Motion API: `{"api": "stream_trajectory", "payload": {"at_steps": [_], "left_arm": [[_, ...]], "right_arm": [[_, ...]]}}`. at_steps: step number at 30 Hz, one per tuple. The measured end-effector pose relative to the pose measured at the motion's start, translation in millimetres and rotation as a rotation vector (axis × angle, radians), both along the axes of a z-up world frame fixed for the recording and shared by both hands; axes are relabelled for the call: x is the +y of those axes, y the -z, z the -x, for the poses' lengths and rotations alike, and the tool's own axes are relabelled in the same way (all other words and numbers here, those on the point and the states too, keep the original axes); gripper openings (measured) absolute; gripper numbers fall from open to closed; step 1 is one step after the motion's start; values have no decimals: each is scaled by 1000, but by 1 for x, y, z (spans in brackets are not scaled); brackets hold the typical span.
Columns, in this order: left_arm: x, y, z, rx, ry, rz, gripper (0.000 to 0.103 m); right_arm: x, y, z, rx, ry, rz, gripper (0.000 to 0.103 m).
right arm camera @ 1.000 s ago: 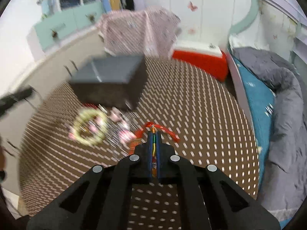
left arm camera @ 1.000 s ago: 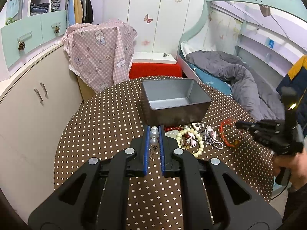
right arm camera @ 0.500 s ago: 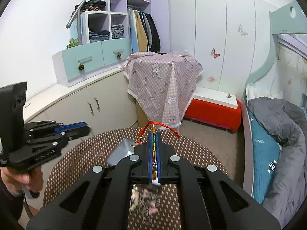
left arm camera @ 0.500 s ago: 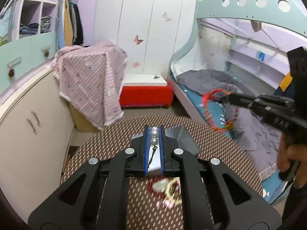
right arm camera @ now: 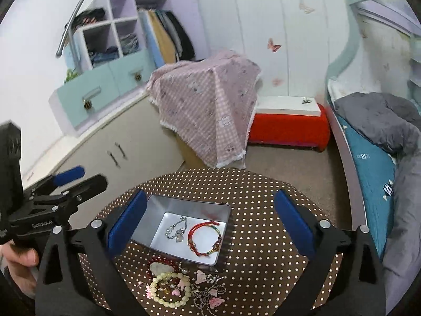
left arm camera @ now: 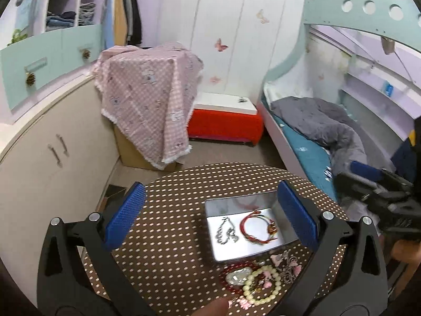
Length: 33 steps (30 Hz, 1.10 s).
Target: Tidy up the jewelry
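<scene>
A grey metal box [left arm camera: 279,208] [right arm camera: 147,233] stands on the round brown dotted table [left arm camera: 179,210] [right arm camera: 252,200]. Inside lie a silver pearl chain [left arm camera: 225,233] [right arm camera: 176,230] and a red cord bracelet [left arm camera: 256,230] [right arm camera: 204,239]. In front of the box is a pile of jewelry: a cream bead bracelet [left arm camera: 260,284] [right arm camera: 171,289], a dark red bead bracelet [left arm camera: 231,276] [right arm camera: 160,262] and pink charms on a chain [left arm camera: 286,266] [right arm camera: 210,292]. My left gripper [left arm camera: 210,218] is open and empty above the table. My right gripper [right arm camera: 208,221] is open and empty above the box.
A pink checked cloth [left arm camera: 150,100] covers a cardboard box beyond the table. A red bench [left arm camera: 226,125] stands by the wall. A bed with a grey duvet [left arm camera: 323,129] is on the right. Beige cabinets [left arm camera: 52,158] run along the left.
Both grippers have opened. The pearl chain left my left gripper and the red bracelet left my right gripper; both now lie in the box. Both views tilted down toward the table.
</scene>
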<state>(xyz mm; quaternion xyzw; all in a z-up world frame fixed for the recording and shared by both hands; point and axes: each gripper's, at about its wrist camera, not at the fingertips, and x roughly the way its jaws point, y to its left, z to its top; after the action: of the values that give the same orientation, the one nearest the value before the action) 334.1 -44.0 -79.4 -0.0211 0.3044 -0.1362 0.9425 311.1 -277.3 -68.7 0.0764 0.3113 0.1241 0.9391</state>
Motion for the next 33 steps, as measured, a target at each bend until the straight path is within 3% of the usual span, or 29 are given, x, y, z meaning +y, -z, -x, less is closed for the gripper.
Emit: {"api": "stream_trajectory", "payload": {"at_steps": [12, 21, 33], "left_arm": [[31, -13, 56, -84, -69, -18, 98], [37, -9, 95, -134, -59, -50, 98], [36, 41, 111, -33, -20, -90, 98]], "right_arm": [[-8, -23, 49, -69, 72, -5, 95], [-3, -33, 93, -116, 88, 23, 95], [-9, 10, 122, -25, 108, 31, 95]]}}
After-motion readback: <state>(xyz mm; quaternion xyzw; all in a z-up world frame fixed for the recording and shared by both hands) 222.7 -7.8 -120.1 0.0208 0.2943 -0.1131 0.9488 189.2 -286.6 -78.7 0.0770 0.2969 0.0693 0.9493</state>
